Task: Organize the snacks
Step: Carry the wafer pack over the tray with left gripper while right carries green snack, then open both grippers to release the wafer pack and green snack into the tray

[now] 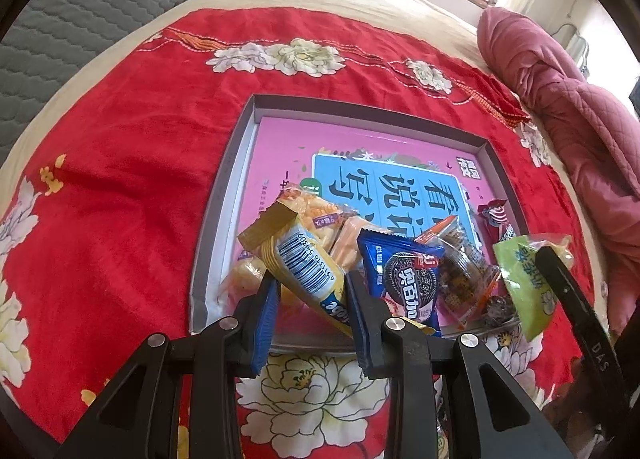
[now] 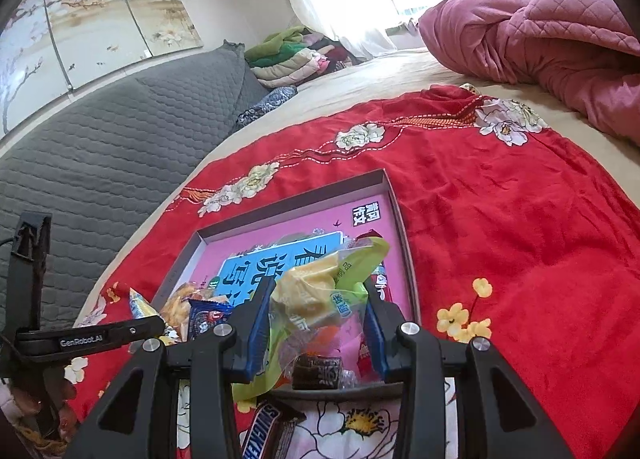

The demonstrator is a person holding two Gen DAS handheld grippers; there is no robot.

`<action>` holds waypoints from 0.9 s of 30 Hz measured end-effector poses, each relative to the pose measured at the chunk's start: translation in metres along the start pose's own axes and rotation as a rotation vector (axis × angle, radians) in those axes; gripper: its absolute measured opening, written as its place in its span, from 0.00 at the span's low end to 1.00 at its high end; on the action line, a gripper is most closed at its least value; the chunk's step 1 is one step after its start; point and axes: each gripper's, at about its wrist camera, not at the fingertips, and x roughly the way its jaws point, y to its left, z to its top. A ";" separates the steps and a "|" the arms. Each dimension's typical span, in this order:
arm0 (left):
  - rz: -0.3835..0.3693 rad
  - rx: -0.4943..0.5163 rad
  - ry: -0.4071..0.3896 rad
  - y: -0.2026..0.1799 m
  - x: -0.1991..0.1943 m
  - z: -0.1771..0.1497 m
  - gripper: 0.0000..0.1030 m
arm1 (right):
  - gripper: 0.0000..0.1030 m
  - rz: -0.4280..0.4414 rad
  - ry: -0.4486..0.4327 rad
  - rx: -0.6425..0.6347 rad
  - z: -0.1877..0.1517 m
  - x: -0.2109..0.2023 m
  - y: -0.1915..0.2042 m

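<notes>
A shallow grey box (image 1: pixel 224 183) with a pink book cover lining its floor lies on the red flowered cloth. My left gripper (image 1: pixel 312 295) is shut on a yellow snack packet (image 1: pixel 296 259) with a barcode, held above the box's near edge. A blue Oreo packet (image 1: pixel 404 279), a clear cookie packet (image 1: pixel 464 271) and orange snacks (image 1: pixel 308 211) lie in the box. My right gripper (image 2: pixel 318 311) is shut on a green and yellow snack bag (image 2: pixel 320 283) over the box's (image 2: pixel 396 195) near right part; the same green bag (image 1: pixel 524 279) shows beside the other gripper's finger.
A Snickers bar (image 2: pixel 264 431) lies on the cloth just before the box. A dark wrapped candy (image 2: pixel 318 373) rests at the box's near rim. A pink quilt (image 2: pixel 560 39) is bunched at the far right. A grey headboard (image 2: pixel 100 147) and folded clothes (image 2: pixel 296 55) stand behind.
</notes>
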 end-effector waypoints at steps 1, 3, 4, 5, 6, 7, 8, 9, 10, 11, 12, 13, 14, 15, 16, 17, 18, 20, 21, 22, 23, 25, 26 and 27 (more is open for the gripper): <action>0.001 0.000 0.000 0.000 0.000 0.000 0.33 | 0.40 -0.003 0.007 -0.003 -0.001 0.003 0.001; 0.002 0.000 0.002 0.000 0.001 0.001 0.33 | 0.41 -0.014 0.020 -0.009 -0.002 0.010 0.002; 0.002 -0.001 0.002 0.000 0.002 0.001 0.33 | 0.41 -0.019 0.025 -0.012 -0.002 0.013 0.002; 0.001 0.000 0.003 0.000 0.002 0.001 0.33 | 0.42 -0.027 0.034 -0.015 -0.003 0.016 0.002; 0.001 -0.001 0.003 0.000 0.002 0.001 0.33 | 0.42 -0.037 0.041 -0.018 -0.004 0.019 0.002; -0.001 -0.002 0.005 0.000 0.003 0.001 0.33 | 0.43 -0.041 0.046 -0.019 -0.004 0.021 0.002; -0.004 -0.003 0.005 0.001 0.003 0.001 0.33 | 0.43 -0.047 0.053 -0.020 -0.005 0.023 0.001; -0.006 -0.005 0.005 0.001 0.002 0.001 0.33 | 0.45 -0.049 0.055 -0.018 -0.006 0.023 0.001; -0.009 -0.006 0.006 0.002 0.002 0.002 0.34 | 0.46 -0.050 0.056 -0.014 -0.006 0.023 0.000; -0.014 -0.008 0.007 0.002 0.002 0.002 0.34 | 0.46 -0.051 0.056 -0.013 -0.006 0.023 -0.001; -0.016 -0.009 0.005 0.002 0.002 0.002 0.37 | 0.47 -0.054 0.053 -0.012 -0.006 0.023 -0.001; -0.018 -0.010 0.004 0.002 0.001 0.002 0.42 | 0.49 -0.055 0.050 -0.010 -0.006 0.022 -0.002; -0.024 -0.010 0.003 0.002 0.001 0.003 0.44 | 0.51 -0.055 0.048 -0.007 -0.006 0.021 -0.002; -0.028 -0.011 0.001 0.002 0.000 0.003 0.46 | 0.53 -0.055 0.048 -0.001 -0.005 0.021 -0.003; -0.028 -0.012 -0.001 0.003 -0.001 0.003 0.47 | 0.54 -0.053 0.047 0.002 -0.005 0.020 -0.003; -0.030 -0.011 -0.003 0.002 -0.002 0.003 0.48 | 0.54 -0.051 0.045 0.004 -0.005 0.019 -0.004; -0.032 -0.010 -0.006 0.002 -0.003 0.004 0.50 | 0.54 -0.051 0.044 0.005 -0.005 0.019 -0.004; -0.035 -0.010 -0.010 0.002 -0.005 0.004 0.55 | 0.55 -0.051 0.037 0.005 -0.004 0.016 -0.003; -0.037 -0.010 -0.011 0.002 -0.006 0.004 0.56 | 0.55 -0.051 0.034 0.007 -0.004 0.015 -0.003; -0.041 -0.010 -0.012 0.002 -0.007 0.004 0.57 | 0.56 -0.049 0.031 0.010 -0.003 0.014 -0.004; -0.046 -0.010 -0.014 0.002 -0.009 0.004 0.57 | 0.56 -0.048 0.027 0.011 -0.003 0.012 -0.004; -0.054 -0.008 -0.016 0.002 -0.012 0.004 0.60 | 0.56 -0.048 0.021 0.011 -0.002 0.008 -0.004; -0.054 -0.006 -0.017 0.002 -0.013 0.004 0.62 | 0.57 -0.049 0.016 0.010 -0.002 0.005 -0.004; -0.054 -0.005 -0.022 0.003 -0.015 0.004 0.64 | 0.59 -0.050 0.010 0.010 -0.002 0.002 -0.004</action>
